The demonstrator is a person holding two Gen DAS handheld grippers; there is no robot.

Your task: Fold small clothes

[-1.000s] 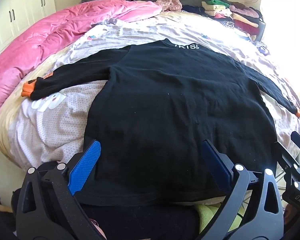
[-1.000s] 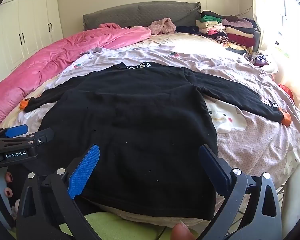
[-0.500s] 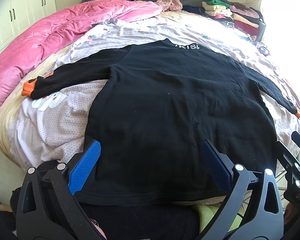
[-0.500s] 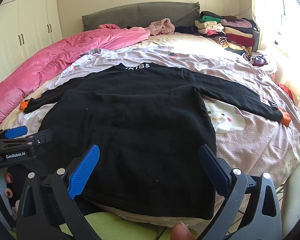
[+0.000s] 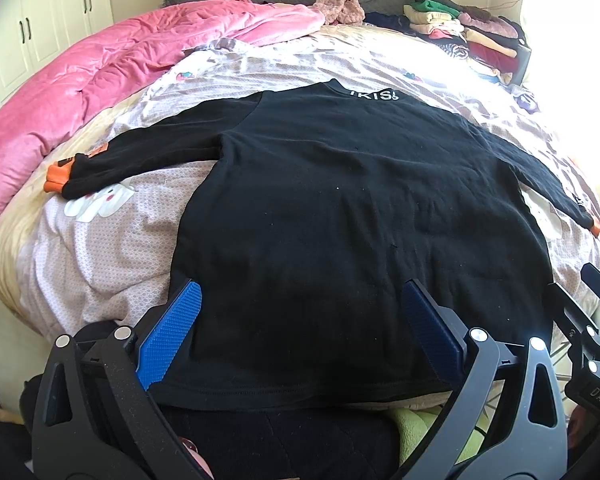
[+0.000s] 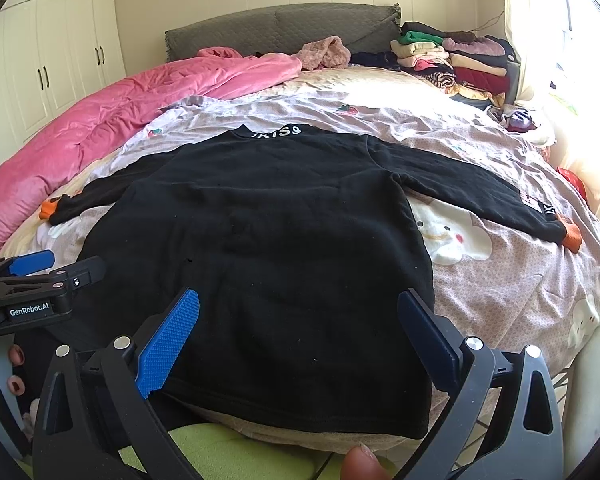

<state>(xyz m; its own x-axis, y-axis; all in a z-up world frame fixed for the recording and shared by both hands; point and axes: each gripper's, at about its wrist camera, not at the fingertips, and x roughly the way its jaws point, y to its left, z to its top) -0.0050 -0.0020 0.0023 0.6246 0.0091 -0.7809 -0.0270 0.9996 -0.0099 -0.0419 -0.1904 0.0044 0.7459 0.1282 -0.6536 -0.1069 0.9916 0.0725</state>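
A black long-sleeved top (image 5: 340,216) (image 6: 280,248) with orange cuffs lies flat on the bed, sleeves spread to both sides and white lettering at the collar far from me. Its hem hangs at the near bed edge. My left gripper (image 5: 300,316) hovers open above the hem's left part, blue pads wide apart, nothing between them. My right gripper (image 6: 296,320) stands open over the hem's right part, likewise empty. The left gripper (image 6: 40,276) also shows at the left edge of the right wrist view, and the right gripper (image 5: 588,320) at the right edge of the left wrist view.
A pink quilt (image 5: 100,80) (image 6: 120,120) is heaped along the bed's left side. A stack of folded clothes (image 6: 452,60) (image 5: 460,28) sits at the far right by the grey headboard (image 6: 280,28). White wardrobe doors (image 6: 52,60) stand at left. A fingertip (image 6: 360,464) shows at the bottom.
Both grippers have drifted slightly; the view has shifted a little, and the top lies as before. Both grippers stay open.
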